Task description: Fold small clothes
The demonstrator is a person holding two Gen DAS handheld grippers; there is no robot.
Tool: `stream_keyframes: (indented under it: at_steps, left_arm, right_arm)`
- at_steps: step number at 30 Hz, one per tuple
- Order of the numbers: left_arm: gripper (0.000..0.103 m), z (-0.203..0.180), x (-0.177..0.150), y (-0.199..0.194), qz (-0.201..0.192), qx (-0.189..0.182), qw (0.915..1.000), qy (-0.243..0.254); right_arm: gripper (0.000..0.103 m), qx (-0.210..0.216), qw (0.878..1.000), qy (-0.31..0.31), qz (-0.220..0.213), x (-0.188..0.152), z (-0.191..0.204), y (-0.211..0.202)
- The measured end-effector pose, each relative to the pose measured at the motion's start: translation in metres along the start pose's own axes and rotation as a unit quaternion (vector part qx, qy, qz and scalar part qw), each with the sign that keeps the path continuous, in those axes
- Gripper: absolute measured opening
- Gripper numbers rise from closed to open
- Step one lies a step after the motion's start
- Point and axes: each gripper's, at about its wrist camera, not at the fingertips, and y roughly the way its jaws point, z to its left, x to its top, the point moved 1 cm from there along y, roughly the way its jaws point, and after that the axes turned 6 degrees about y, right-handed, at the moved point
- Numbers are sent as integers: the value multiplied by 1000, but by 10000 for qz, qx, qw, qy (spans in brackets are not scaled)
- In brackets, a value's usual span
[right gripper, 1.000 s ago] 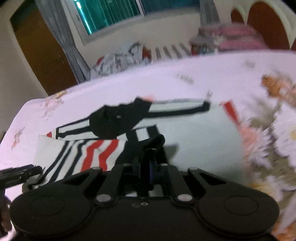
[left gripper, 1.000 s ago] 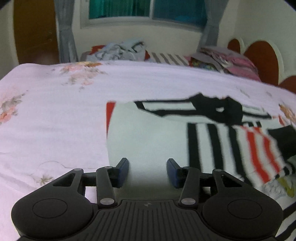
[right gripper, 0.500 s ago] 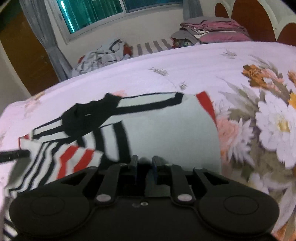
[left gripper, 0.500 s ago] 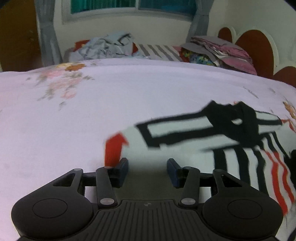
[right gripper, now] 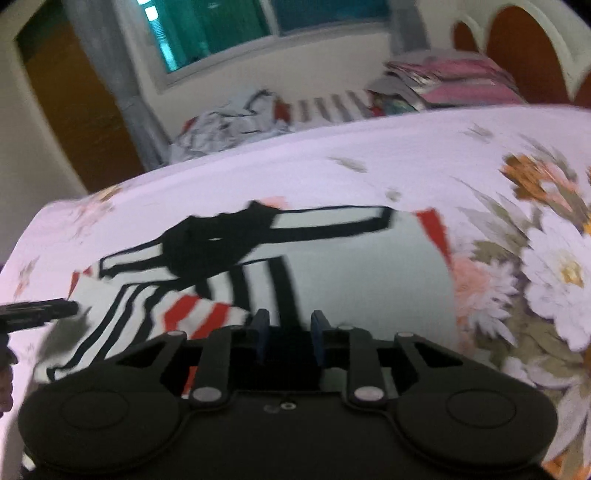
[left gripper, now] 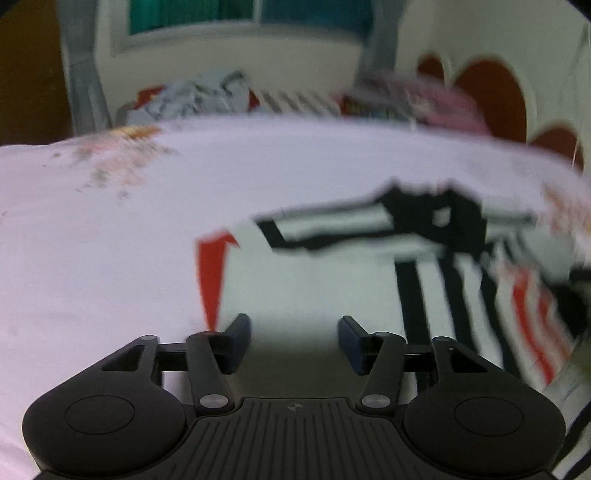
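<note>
1. A small striped garment [right gripper: 354,269] lies spread on the bed [left gripper: 92,258], which is covered in a pale lilac sheet printed with flowers. The piece is mostly white, with black vertical stripes, a patch of red stripes, a black collar area and a red edge at one side.

2. The left tongs [left gripper: 294,334] hang over the plain white part of the garment, close to its red-edged corner. Their blue pads [left gripper: 240,332] stand well apart with nothing clamped between them — only cloth lying flat underneath. The jaws have just been opening a little.

3. The right tongs [right gripper: 287,325] sit low over the near edge of the same garment, by the black stripes and just right of the red-striped fold. Their jaws have just been opening too; a narrow gap shows between the pads [right gripper: 261,325], and I see no cloth pinched there, though the spot is dark.

4. From the right-hand camera, the tip of the left tongs [right gripper: 40,312] pokes in at the left edge, beside the garment's far side.

5. Beyond the bed, under a window [right gripper: 229,33] with grey curtains, a heap of loose clothes [right gripper: 229,125] lies next to something striped. To its right is a folded stack [right gripper: 450,79] of pink and grey fabric, near the scalloped red-brown headboard [left gripper: 491,99].

6. Both views are smeared by motion, so the finer detail of the print is hard to read.
</note>
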Motion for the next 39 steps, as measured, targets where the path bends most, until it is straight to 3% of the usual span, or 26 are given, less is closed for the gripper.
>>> stream_keyframes:
  at_steps: [2,4,7,10,12,14,16,19,22,24,27,30,35,37,39]
  left_arm:
    - [54,-2,1,3,-58,107,9999,-85]
    - [54,0,2,-7,-122,186,9993,-308]
    - [54,-7,-11,-43,-535,166,9977,-392]
    - [54,-20,-39,-60,-422,-34,9980,-469]
    - [54,-27,-58,-51,-101,121,9993,-336]
    - [54,-38,-67,-53,-300,363,9989,79]
    - [54,-38,-58,-56,-168,446,9989,-8]
    - [54,-50,-46,-73,-468,253,9986,-38]
    - [54,-70,-49,-56,-229,207,9994,151]
    - [56,-78,-58,-47,-221,323,9988,279]
    - [57,-78,-49,-49,-95,313,9989,341]
    - [57,-65,-28,-46,-302,395,9977,454]
    - [57,-17,20,4,-68,677,9976,107]
    - [66,3,23,23,-1,488,9985,-252]
    - [67,6,26,26,18,437,9987,-255]
  right_arm:
    - [22,-358,9985,-75,409,-4,4,24]
    - [22,-435,9986,-92,293,-3,10,22]
    - [26,-142,9998,-101,-43,-4,23,0]
    - [26,-14,9992,-384,-112,-14,39,-8]
    - [25,-267,9985,-391,273,-24,38,7]
    - [23,-342,9981,-465,230,-32,32,14]
    - [23,-368,9983,-391,218,-29,33,8]
    - [29,-103,9991,-388,-116,-32,44,-11]
    - [30,228,9972,-711,13,-48,70,-7]
    - [30,136,9945,-975,357,-60,79,9]
    - [28,44,9928,-1151,327,-58,86,9]
    - [29,219,9969,-751,-50,-31,77,5]
    - [28,241,9976,-622,188,9,84,52]
    - [27,131,9957,-808,442,7,89,74]
    - [27,55,9942,-1006,369,4,93,75]
